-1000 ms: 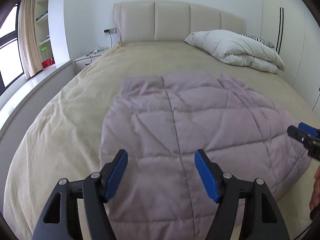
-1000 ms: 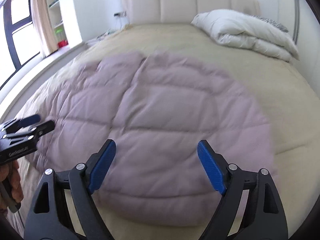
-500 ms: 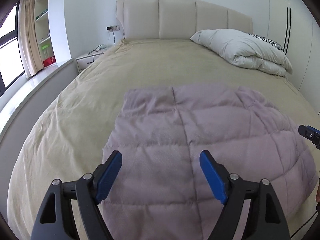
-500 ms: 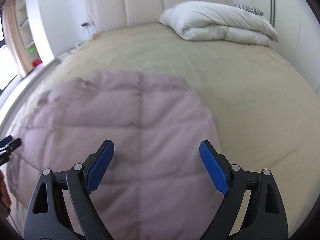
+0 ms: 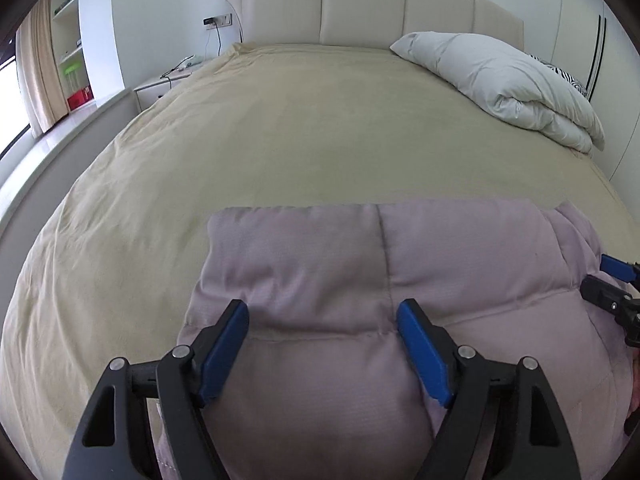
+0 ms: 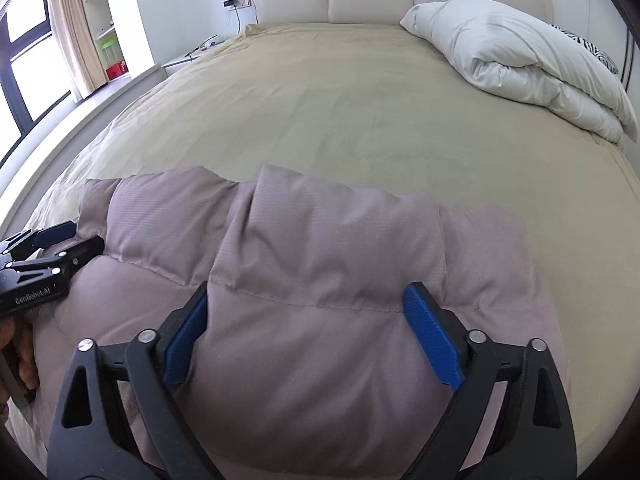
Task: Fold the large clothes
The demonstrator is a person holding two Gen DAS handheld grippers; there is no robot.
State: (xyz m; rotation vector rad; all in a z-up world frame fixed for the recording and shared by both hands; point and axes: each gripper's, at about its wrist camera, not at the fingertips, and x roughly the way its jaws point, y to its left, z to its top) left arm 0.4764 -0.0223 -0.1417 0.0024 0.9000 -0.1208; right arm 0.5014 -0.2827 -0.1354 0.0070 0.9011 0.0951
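The jacket (image 5: pixel 360 300) lay on the bed (image 5: pixel 300 128), away from its headboard. I kept my left gripper (image 5: pixel 322 354) spread; my right gripper (image 6: pixel 310 342) was opening, straddling padding unpinched, I judged for folding.

Jacket (image 5: pixel 380 280): it looked spread wide before; now it is a shorter, puffy bundle.
Right gripper (image 6: pixel 308 332): jaws opening wider around it.

Bedspread (image 5: pixel 320 128) beyond jacket (image 5: pixel 320 264) lies open; duvet (image 5: pixel 504 80) blocks far right.

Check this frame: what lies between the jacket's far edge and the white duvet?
Only bare beige bedspread between jacket and duvet; both wrist views show it.
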